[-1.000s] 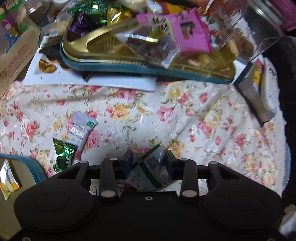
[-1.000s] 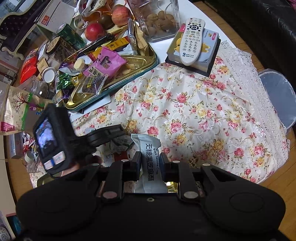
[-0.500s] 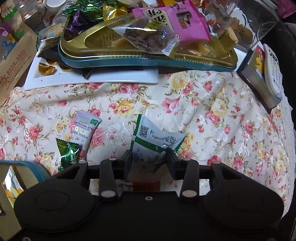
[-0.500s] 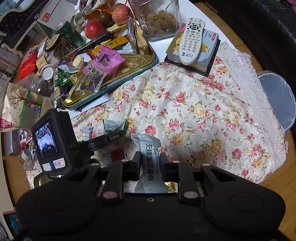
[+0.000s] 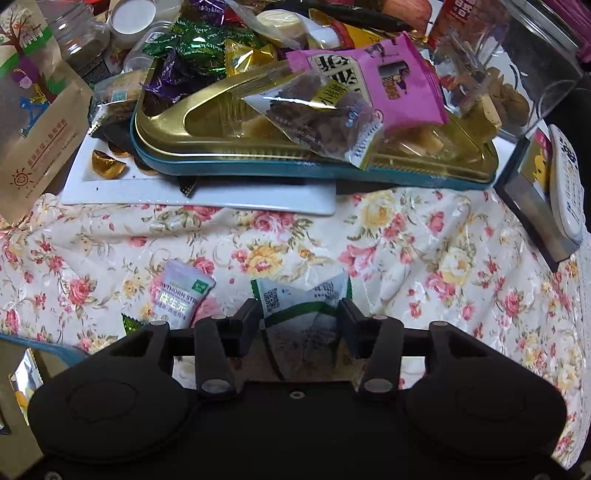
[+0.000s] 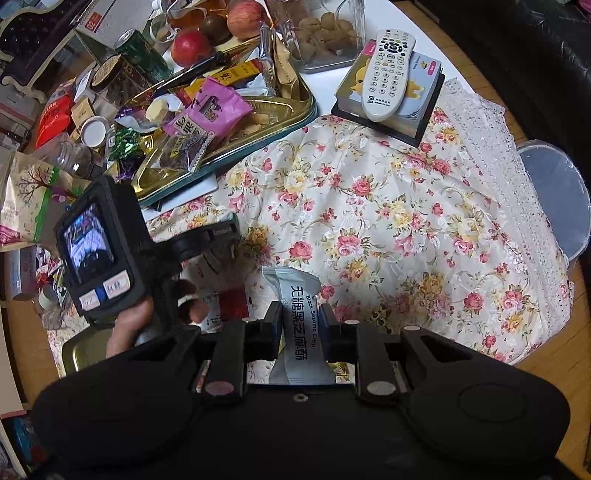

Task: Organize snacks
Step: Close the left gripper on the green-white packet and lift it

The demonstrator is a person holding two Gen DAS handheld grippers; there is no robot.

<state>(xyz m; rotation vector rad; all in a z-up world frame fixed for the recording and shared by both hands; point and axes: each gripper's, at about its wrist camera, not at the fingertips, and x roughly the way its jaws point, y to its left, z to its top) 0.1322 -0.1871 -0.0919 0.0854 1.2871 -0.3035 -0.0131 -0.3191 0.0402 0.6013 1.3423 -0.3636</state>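
My left gripper (image 5: 298, 310) is shut on a green-and-white snack packet (image 5: 299, 299), held low over the floral tablecloth (image 5: 424, 243). A pale purple hawthorn packet (image 5: 179, 297) and a green candy (image 5: 131, 323) lie just left of it. My right gripper (image 6: 298, 317) is shut on a grey black sesame crisp packet (image 6: 297, 306), above the cloth's near edge. The left gripper's body (image 6: 99, 258) shows at the left in the right wrist view. The gold tray (image 5: 221, 133) piled with snacks, among them a pink packet (image 5: 376, 85), stands beyond the cloth.
A white board (image 5: 207, 194) lies under the tray. A remote (image 6: 388, 74) rests on a box at the right. A clear jar of walnuts (image 6: 325, 33), apples (image 6: 190, 46), a brown paper bag (image 5: 33, 122) and a bin (image 6: 557, 195) surround the cloth.
My left gripper has moved forward toward the tray with the green-and-white packet, which now sits deeper between the fingers. The right gripper has held still with its packet.
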